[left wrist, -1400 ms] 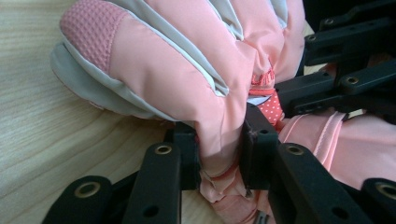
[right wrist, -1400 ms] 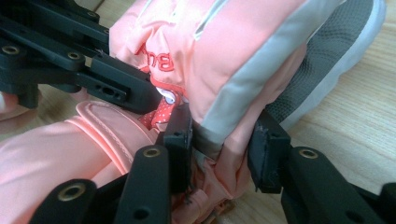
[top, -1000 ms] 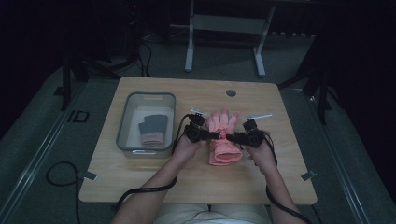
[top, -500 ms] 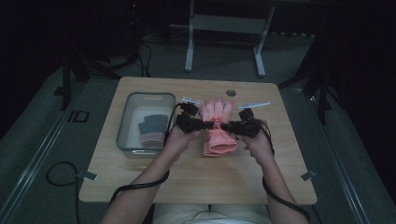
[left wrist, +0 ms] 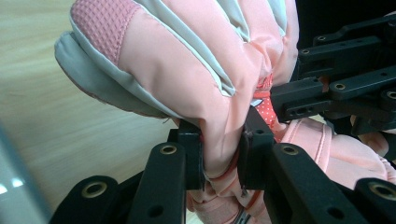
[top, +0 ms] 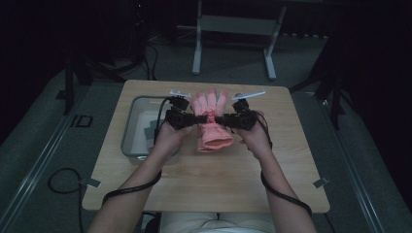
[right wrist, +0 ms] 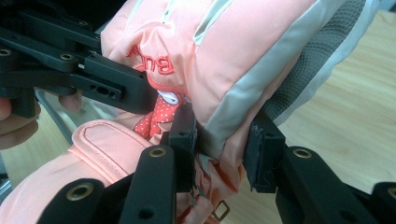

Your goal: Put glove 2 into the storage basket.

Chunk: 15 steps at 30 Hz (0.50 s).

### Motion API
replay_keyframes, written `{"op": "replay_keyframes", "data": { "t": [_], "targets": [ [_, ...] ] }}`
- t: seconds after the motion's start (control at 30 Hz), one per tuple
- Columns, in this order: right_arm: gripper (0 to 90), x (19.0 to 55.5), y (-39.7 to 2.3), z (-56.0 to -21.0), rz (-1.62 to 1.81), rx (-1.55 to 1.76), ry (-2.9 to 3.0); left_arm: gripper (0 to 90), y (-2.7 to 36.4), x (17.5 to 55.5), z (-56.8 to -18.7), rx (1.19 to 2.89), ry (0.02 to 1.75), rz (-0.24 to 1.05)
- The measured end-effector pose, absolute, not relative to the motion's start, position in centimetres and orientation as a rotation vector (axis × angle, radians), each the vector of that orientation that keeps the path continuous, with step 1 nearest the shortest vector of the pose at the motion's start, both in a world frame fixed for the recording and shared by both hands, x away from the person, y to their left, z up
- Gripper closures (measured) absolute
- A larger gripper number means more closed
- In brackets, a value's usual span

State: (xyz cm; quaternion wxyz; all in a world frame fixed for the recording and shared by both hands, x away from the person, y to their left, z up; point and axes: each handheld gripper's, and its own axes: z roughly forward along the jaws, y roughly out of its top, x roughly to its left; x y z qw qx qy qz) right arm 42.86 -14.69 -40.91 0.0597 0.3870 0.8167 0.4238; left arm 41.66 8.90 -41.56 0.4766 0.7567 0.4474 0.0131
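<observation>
Two sets of tongs have risen together over the last second, and the pink glove (top: 210, 124) has come up with them: a second ago it lay low on the counter (top: 204, 179) between the hands, and now it hangs above the wood, fingers pointing away from the person, cuff drooping toward them. The lift looks like the start of a carry, probably toward the clear bin (top: 130, 145) at the left, where grey and pink items already lie, though where it is bound cannot be told for sure.

The left tongs (left wrist: 222, 154) are clamped on the glove at its gathered wrist; in the left gripper view both black pads press into a pinched fold of pink fabric, with the jaws drawn close together. The right tongs (right wrist: 224, 149) grip the same narrow waist from the opposite side; in the right gripper view the jaws stand a little wider, closed on a thicker wad of pink and grey cloth. The two pairs nearly meet nose to nose across the glove.

With both grips on one spot, the padded fingers and cuff dangle freely.
</observation>
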Motion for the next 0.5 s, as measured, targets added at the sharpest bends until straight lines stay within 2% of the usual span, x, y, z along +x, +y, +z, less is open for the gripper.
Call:
{"op": "replay_keyframes", "data": {
  "t": [0.5],
  "targets": [
    [67.7, 44.1, -8.0, -38.7, 1.294, 1.031, 2.545, 74.3, 15.2, 40.5, -39.6, 1.779, 1.183, 0.119]
  ]
}}
